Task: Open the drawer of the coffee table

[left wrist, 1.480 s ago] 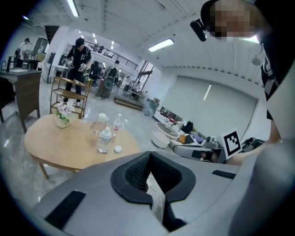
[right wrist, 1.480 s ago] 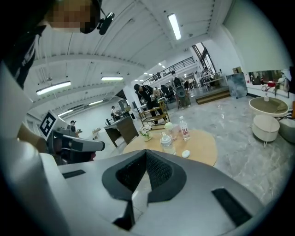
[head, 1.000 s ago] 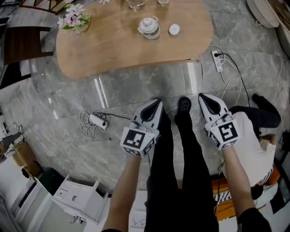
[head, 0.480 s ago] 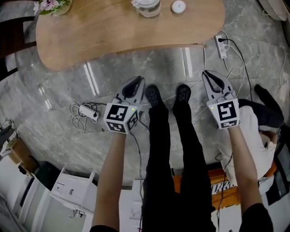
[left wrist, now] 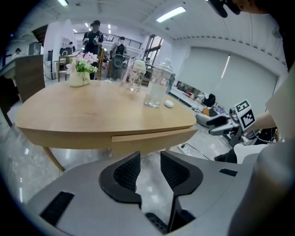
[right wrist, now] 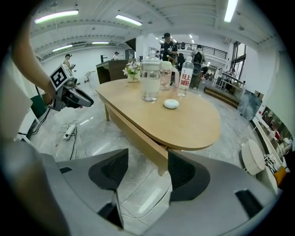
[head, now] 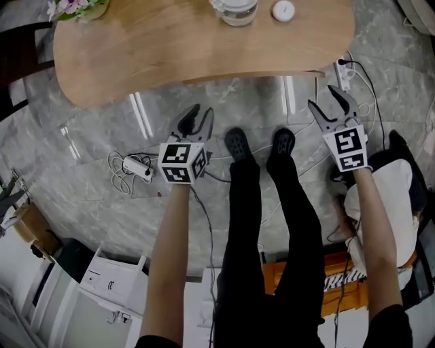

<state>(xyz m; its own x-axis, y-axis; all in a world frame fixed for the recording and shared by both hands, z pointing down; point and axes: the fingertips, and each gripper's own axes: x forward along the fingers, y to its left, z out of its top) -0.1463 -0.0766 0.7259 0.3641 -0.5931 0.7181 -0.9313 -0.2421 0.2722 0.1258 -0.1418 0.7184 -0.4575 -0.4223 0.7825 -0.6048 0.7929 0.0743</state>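
Drawer (left wrist: pixel 152 134) sits shut, flush in the apron under the near edge of the oval wooden worktop (head: pixel 170 47), ahead of both tools. On the worktop, from the left, stand a pot of flowers (head: pixel 76 7) at the far end, a glass jar (head: pixel 234 9) and a small white disc (head: pixel 283 9). Below it spreads a grey marble floor (head: pixel 81 136), with a white power strip (head: pixel 132 165) and its coiled cord at left. Just right of that hangs the left tool (head: pixel 201 112), released, its jaws just opened to a modest gap with nothing between them. Two dark shoes (head: pixel 237 144) stand in the middle. The right tool (head: pixel 321 95), its jaws also just opened, gapes wider and empty, near a second power strip (head: pixel 342 71)
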